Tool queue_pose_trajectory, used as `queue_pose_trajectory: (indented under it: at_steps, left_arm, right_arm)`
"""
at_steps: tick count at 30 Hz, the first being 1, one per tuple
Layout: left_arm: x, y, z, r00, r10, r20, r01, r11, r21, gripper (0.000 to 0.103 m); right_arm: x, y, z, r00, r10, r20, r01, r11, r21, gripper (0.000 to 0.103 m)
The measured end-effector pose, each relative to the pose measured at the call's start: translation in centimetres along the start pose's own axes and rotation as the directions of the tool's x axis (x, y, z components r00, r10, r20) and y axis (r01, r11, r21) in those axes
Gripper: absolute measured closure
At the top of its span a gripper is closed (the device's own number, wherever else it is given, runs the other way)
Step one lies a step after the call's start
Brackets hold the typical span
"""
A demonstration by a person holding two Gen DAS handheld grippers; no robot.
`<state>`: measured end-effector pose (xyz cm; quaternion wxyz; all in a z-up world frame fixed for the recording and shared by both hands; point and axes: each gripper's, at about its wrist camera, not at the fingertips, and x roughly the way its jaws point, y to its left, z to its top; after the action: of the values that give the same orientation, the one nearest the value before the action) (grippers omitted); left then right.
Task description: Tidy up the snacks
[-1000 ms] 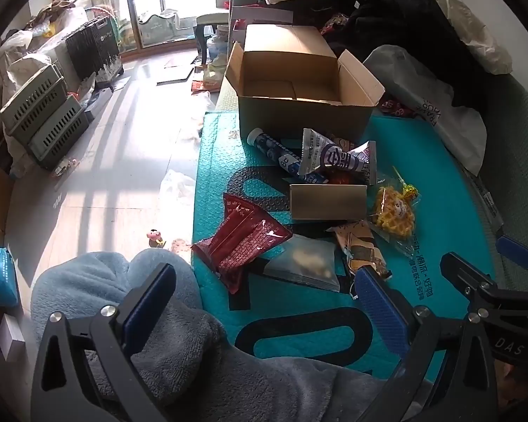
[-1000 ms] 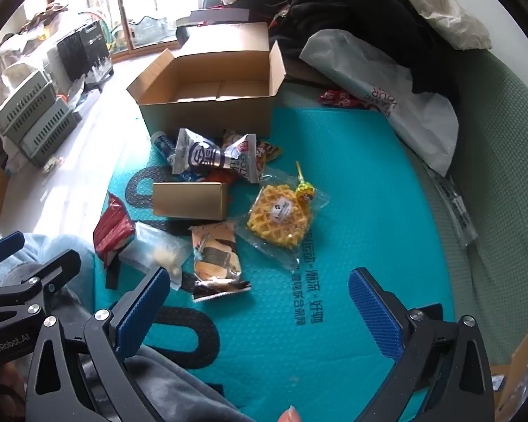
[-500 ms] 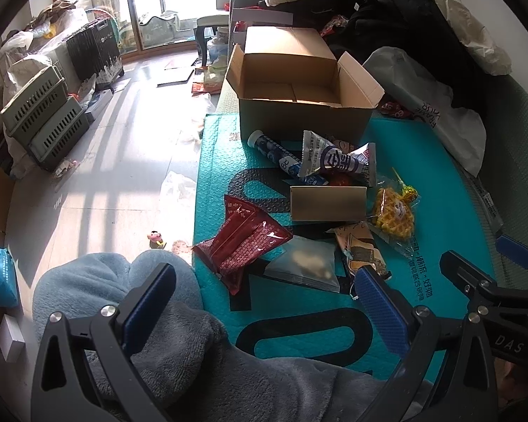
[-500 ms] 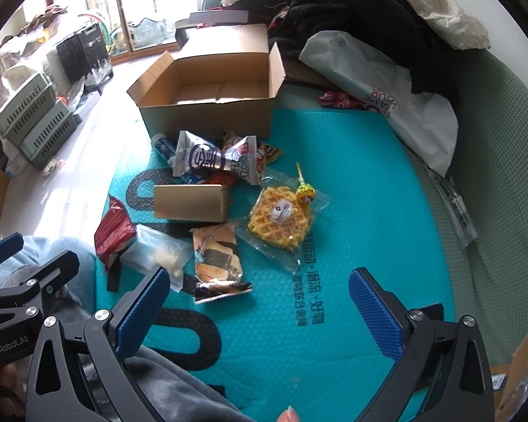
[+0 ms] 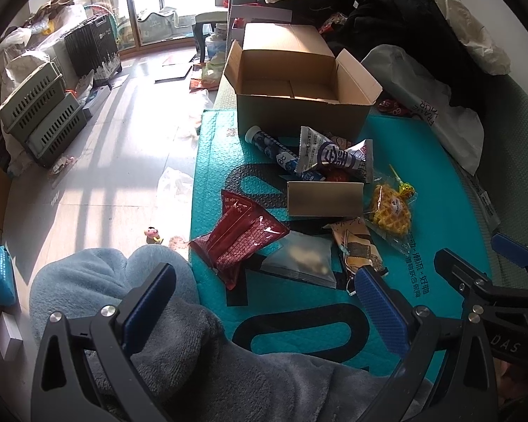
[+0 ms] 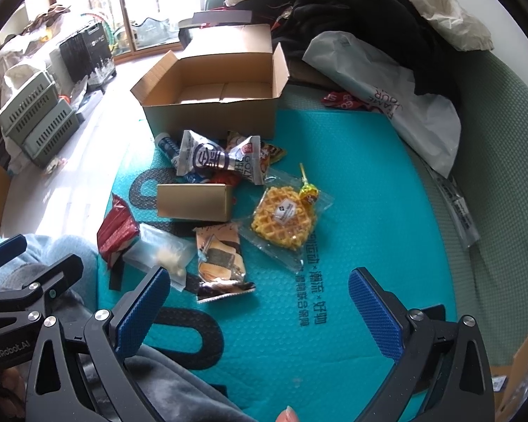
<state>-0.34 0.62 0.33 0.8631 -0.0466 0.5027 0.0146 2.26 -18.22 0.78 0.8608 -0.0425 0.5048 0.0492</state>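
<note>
Snacks lie in a loose pile on a teal mat (image 6: 352,183): a gold box (image 6: 193,202), a waffle in clear wrap (image 6: 283,218), a red packet (image 5: 239,235), a silver-blue packet (image 6: 207,158), a blue tube (image 5: 271,144), a brown bar packet (image 6: 221,260) and a clear bag (image 5: 302,260). An open empty cardboard box (image 6: 211,102) stands behind them. My left gripper (image 5: 264,302) is open and empty, low over my blue-clad knee. My right gripper (image 6: 257,302) is open and empty over the mat's near part.
A white plastic bag (image 6: 390,91) and a heap of dark clothes (image 6: 362,10) lie right of the box on the green sofa. Grey crates (image 5: 38,116) and a dark case (image 5: 91,45) stand on the floor to the left. The mat's left edge drops to the floor.
Both views have shifted very slightly. No snack has moved and both grippers stay open.
</note>
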Motion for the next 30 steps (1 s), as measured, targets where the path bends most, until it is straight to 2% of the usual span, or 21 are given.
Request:
queue_pose_trajectory:
  at_steps: [30]
  left_arm:
    - [-0.24, 0.62, -0.08, 1.0, 0.004, 0.005, -0.004, 1.0, -0.018, 0.0]
  right_arm:
    - [0.1, 0.37, 0.13, 1.0, -0.007, -0.003, 0.007, 1.0, -0.017, 0.0]
